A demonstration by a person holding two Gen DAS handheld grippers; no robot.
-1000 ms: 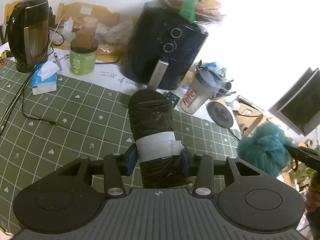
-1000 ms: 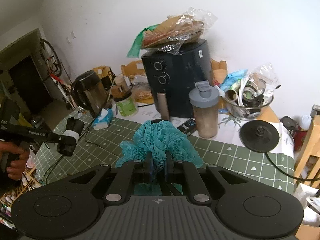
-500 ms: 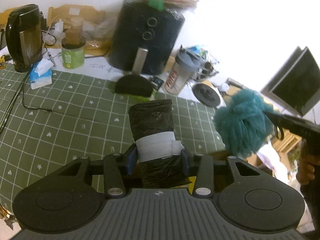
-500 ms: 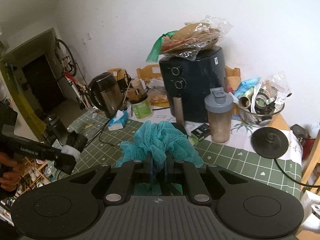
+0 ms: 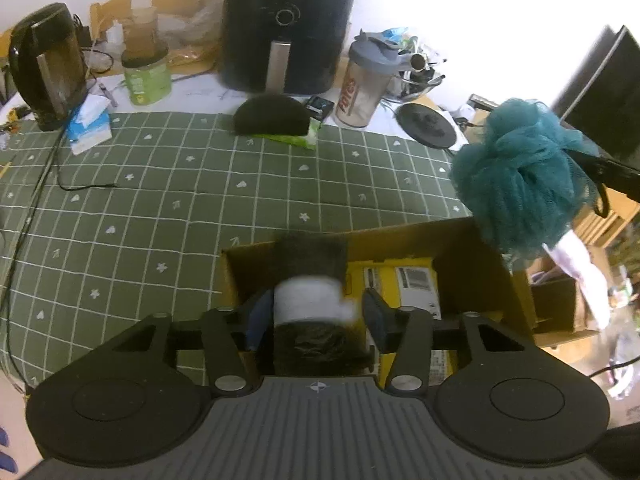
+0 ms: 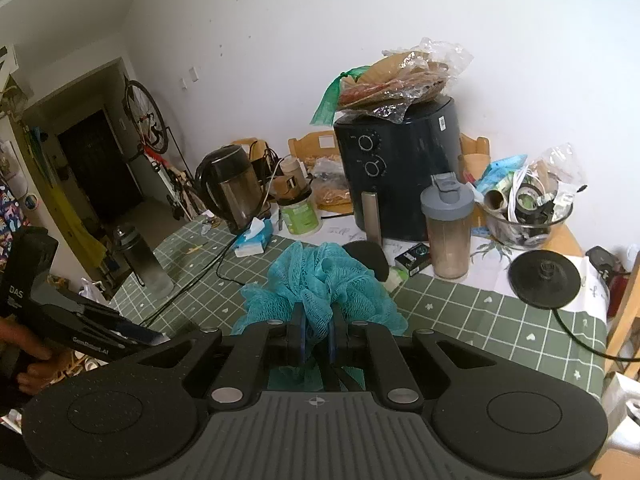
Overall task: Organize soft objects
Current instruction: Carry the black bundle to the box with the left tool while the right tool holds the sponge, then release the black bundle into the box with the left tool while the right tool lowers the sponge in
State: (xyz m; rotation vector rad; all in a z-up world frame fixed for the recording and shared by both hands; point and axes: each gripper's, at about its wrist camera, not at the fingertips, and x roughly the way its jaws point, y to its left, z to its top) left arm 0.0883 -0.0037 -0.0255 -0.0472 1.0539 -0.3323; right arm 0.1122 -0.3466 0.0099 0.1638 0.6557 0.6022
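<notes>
Directly under the left gripper [image 5: 314,314]: open cardboard box [image 5: 472,256]. Jaws look spread, roll of black bags [image 5: 310,280] blurred between them, likely mid-drop. Right gripper [image 6: 316,332] pinches the teal loofah [image 6: 320,284] above the table, probably queued for the same box.

Left wrist view looks steeply down, close over a box [image 5: 472,248] at the surface's [image 5: 168,200] edge. Right wrist view faces level across. Both share the air fryer [image 5: 288,24] [image 6: 400,168].
</notes>
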